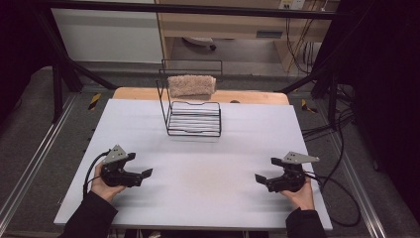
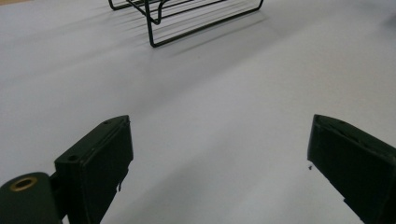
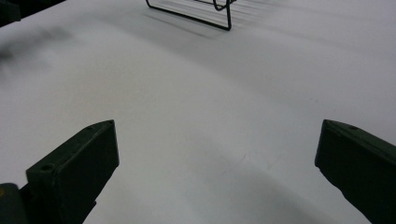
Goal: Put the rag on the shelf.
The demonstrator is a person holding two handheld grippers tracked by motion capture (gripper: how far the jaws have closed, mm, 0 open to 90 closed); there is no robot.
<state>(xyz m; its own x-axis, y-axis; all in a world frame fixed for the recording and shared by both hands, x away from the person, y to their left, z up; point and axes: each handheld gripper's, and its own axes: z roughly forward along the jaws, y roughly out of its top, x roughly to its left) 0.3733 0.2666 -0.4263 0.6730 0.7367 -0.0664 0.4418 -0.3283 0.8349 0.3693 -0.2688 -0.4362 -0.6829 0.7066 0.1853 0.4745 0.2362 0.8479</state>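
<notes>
A black wire rack [image 1: 190,111] is seen standing on the far middle of the white table [image 1: 198,168], with a folded beige towel [image 1: 191,85] draped over its raised back rail. The left gripper [image 1: 139,166] is held low over the near left of the table and the right gripper [image 1: 266,170] over the near right, well apart from each other and from the rack. In each gripper view the two black jaws are shown spread wide, with nothing between them but bare table.
</notes>
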